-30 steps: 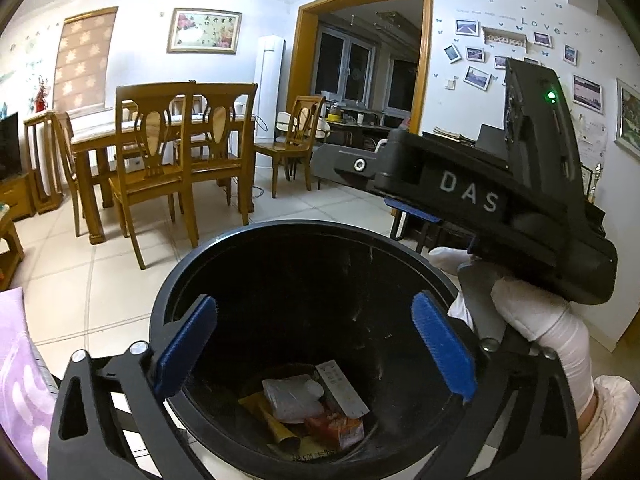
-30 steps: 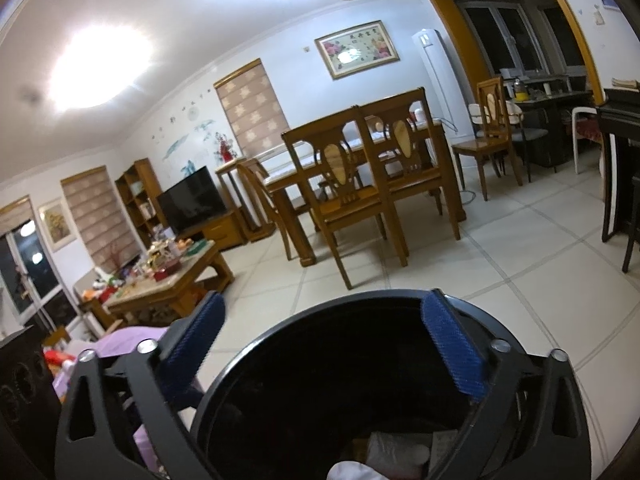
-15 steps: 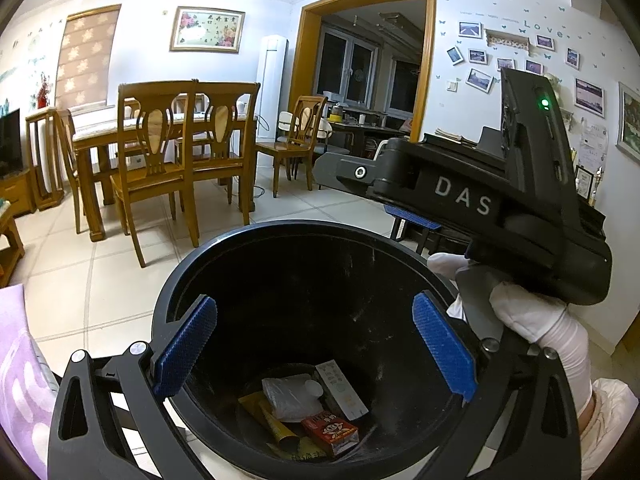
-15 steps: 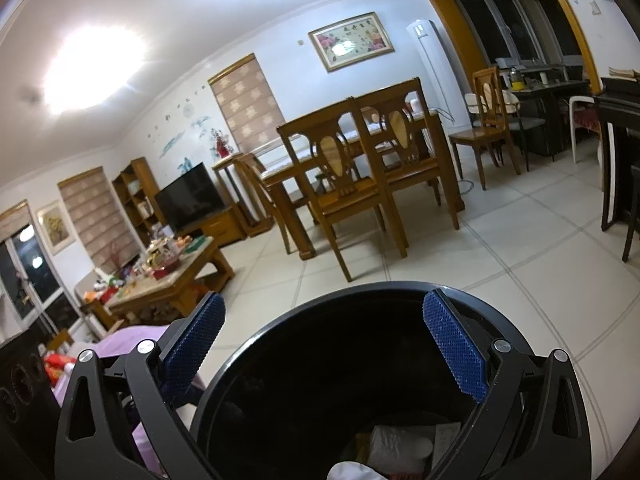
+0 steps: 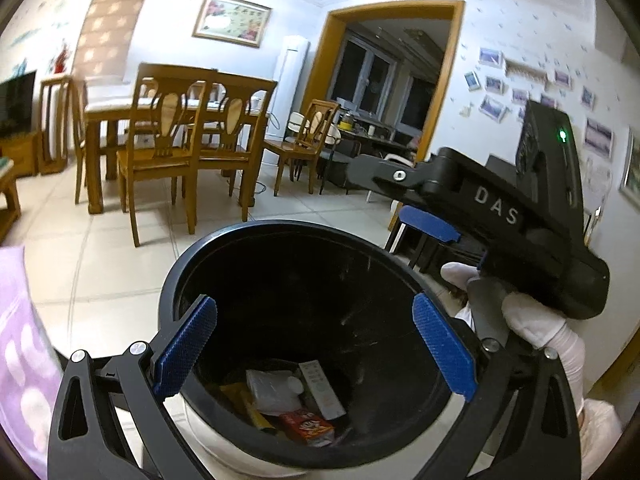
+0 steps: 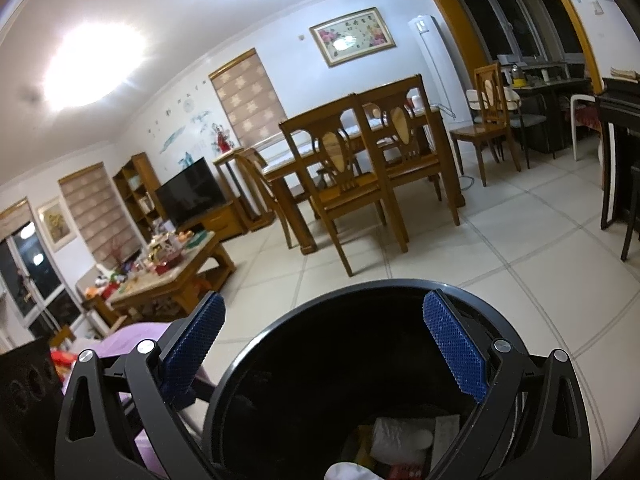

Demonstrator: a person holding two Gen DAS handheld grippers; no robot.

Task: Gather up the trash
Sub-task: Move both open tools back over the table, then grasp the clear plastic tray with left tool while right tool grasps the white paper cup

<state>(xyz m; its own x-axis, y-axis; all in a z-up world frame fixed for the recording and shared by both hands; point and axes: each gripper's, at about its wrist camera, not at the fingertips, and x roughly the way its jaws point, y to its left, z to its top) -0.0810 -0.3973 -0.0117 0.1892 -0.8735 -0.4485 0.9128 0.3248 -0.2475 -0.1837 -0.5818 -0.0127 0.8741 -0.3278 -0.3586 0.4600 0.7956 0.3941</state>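
Observation:
A black round trash bin [image 5: 256, 240] stands on the tiled floor, right below both grippers. Inside lie a clear plastic wrapper [image 5: 270, 390], a white slim box [image 5: 322, 390], a red carton [image 5: 306, 428] and a yellow wrapper [image 5: 250, 406]. My left gripper [image 5: 314, 346] hangs open over the bin mouth with nothing between its blue pads. The right gripper [image 6: 324, 346] is open too and empty, over the bin rim [image 6: 360, 286]. In the left wrist view the right gripper's black body [image 5: 500, 216] is at the right, held by a white-gloved hand [image 5: 536, 320].
Wooden dining table with chairs [image 5: 176, 140] stands beyond the bin. A cluttered coffee table [image 6: 168, 268] and a TV [image 6: 190, 194] are at the left. Purple fabric [image 5: 20, 344] lies close by on the left. A dark stool [image 6: 624, 184] and a doorway [image 5: 384, 80] are at the right.
A red carton that was falling has come to rest in the bin. Both grippers have lifted slightly away from it and stay open.

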